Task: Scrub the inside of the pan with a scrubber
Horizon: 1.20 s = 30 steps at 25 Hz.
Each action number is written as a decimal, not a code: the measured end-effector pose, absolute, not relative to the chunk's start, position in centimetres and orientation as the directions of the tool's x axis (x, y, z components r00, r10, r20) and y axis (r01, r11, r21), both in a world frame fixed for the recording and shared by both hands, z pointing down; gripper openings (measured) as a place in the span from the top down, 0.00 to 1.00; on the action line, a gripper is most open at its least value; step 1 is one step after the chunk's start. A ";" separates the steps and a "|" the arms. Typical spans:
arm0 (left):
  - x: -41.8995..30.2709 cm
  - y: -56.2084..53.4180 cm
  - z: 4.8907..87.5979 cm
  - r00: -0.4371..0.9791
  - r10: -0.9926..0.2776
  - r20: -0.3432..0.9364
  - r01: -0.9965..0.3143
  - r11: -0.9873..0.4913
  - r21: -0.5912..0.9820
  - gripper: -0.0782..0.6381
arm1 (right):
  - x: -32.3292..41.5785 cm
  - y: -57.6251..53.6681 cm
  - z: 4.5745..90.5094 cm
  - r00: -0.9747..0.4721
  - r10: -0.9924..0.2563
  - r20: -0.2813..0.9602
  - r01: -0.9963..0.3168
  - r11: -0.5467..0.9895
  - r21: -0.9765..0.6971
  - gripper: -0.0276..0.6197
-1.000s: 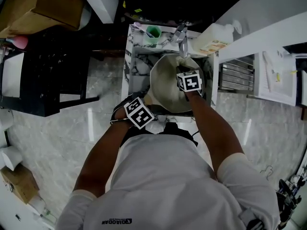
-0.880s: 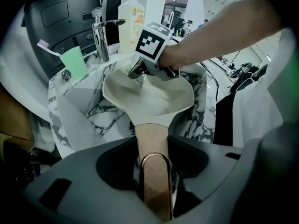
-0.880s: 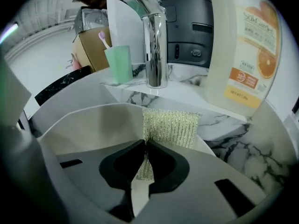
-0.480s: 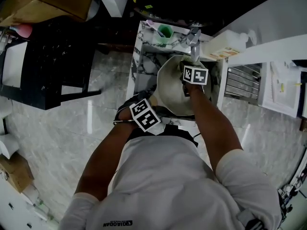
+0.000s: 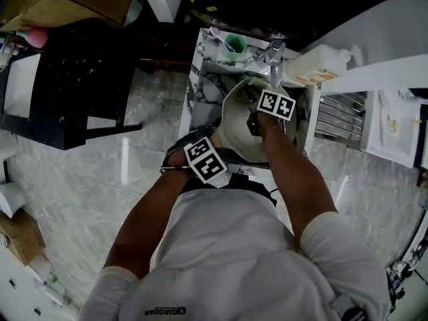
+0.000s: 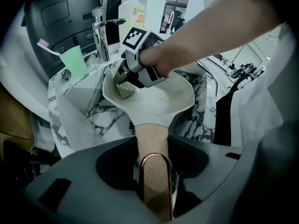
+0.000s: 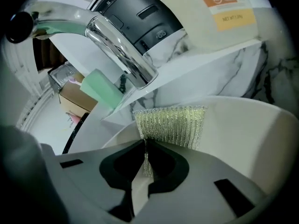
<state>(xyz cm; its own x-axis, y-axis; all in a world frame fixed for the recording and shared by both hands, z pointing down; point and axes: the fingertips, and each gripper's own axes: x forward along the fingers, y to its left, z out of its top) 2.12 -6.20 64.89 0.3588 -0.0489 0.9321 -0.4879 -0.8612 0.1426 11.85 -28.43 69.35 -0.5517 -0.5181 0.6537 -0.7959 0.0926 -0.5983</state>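
- So: pan [image 6: 161, 101] sits in the marble sink [image 6: 79, 104], w/ the tap [image 6: 99, 34] just beyond its far rim. Can't tell if the pan's base rests on the sink.
- Left claw [image 6: 155, 169] is clamped narrow on the pan's handle [image 6: 150, 139], at the near side of the pan.
- Right claw [image 7: 145, 162] is pinched tight on one edge of the scrubber [image 7: 170, 125]. Most of the pad sticks out past the tips & lies against the pan's inner wall by the far rim, under the tap.
- Judgement: scrubbing is under way at the far wall.
- Risk 1: the pad is gripped only at its edge, so a hard push could fold it or pull it out.
- Risk 2: strokes towards the far rim may knock the right claw into the tap, which is v. near.
- Risk 3: pan is held by the handle only, so sideways pressure could twist it in the left claw.
- Green cup [image 6: 74, 63] stands left of the pan, prob. near enough to get bumped if the pan swings.
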 end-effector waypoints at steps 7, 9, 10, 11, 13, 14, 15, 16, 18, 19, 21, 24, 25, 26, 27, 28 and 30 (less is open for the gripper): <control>2.2 -6.2 64.7 0.361 -0.046 0.931 -0.488 -0.861 0.146 0.60 | 9.3 -27.1 68.4 -0.635 -0.473 0.611 -0.722 0.082 -0.687 0.87; 2.2 -6.2 64.7 0.362 -0.047 0.931 -0.488 -0.861 0.146 0.60 | 8.8 -26.7 68.2 -0.660 -0.457 0.596 -0.697 0.076 -0.713 0.87; 2.2 -6.2 64.7 0.363 -0.048 0.931 -0.488 -0.861 0.145 0.60 | 8.4 -26.4 68.1 -0.675 -0.448 0.587 -0.682 0.073 -0.728 0.87; 2.2 -6.2 64.8 0.362 -0.049 0.931 -0.487 -0.861 0.144 0.60 | 8.1 -26.1 67.9 -0.689 -0.439 0.577 -0.666 0.069 -0.743 0.87; 2.1 -6.2 64.7 0.362 -0.050 0.931 -0.487 -0.862 0.143 0.60 | 7.5 -25.4 67.6 -0.714 -0.424 0.557 -0.634 0.054 -0.772 0.87; 2.1 -6.2 64.7 0.362 -0.049 0.931 -0.486 -0.862 0.144 0.60 | 7.2 -25.1 67.4 -0.726 -0.417 0.547 -0.618 0.045 -0.785 0.87; 2.1 -6.2 64.7 0.362 -0.049 0.931 -0.486 -0.862 0.144 0.60 | 6.9 -24.8 67.2 -0.737 -0.410 0.538 -0.602 0.035 -0.798 0.87; 2.1 -6.2 64.7 0.363 -0.050 0.930 -0.486 -0.862 0.144 0.60 | 6.6 -24.4 67.0 -0.747 -0.402 0.530 -0.588 0.027 -0.808 0.87; 2.2 -6.2 64.7 0.365 -0.050 0.930 -0.486 -0.862 0.145 0.60 | 6.1 -23.7 66.7 -0.765 -0.385 0.517 -0.564 0.012 -0.826 0.87; 2.2 -6.2 64.7 0.365 -0.049 0.930 -0.485 -0.862 0.145 0.60 | 5.9 -23.4 66.6 -0.774 -0.375 0.510 -0.553 0.006 -0.833 0.87; 2.2 -6.1 64.7 0.366 -0.047 0.929 -0.486 -0.862 0.147 0.60 | 5.5 -22.6 66.4 -0.793 -0.350 0.499 -0.531 -0.004 -0.847 0.87; 2.2 -6.1 64.7 0.367 -0.045 0.929 -0.487 -0.861 0.150 0.60 | 4.7 -21.2 66.2 -0.819 -0.297 0.491 -0.511 -0.010 -0.859 0.87; 2.2 -6.1 64.7 0.367 -0.044 0.929 -0.487 -0.860 0.151 0.60 | 4.5 -20.7 66.2 -0.826 -0.276 0.491 -0.508 -0.010 -0.861 0.87; 2.3 -6.2 64.7 0.367 -0.044 0.929 -0.487 -0.860 0.152 0.60 | 4.4 -20.1 66.2 -0.833 -0.253 0.492 -0.506 -0.010 -0.862 0.87; 2.3 -6.2 64.6 0.368 -0.044 0.929 -0.487 -0.860 0.152 0.60 | 4.2 -19.6 66.2 -0.840 -0.229 0.493 -0.504 -0.011 -0.864 0.87; 2.3 -6.3 64.6 0.368 -0.044 0.929 -0.487 -0.860 0.153 0.60 | 4.1 -19.1 66.2 -0.846 -0.203 0.493 -0.501 -0.012 -0.865 0.87; 2.3 -6.3 64.6 0.368 -0.041 0.929 -0.488 -0.859 0.156 0.60 | 3.9 -17.8 66.4 -0.858 -0.146 0.493 -0.496 -0.013 -0.868 0.87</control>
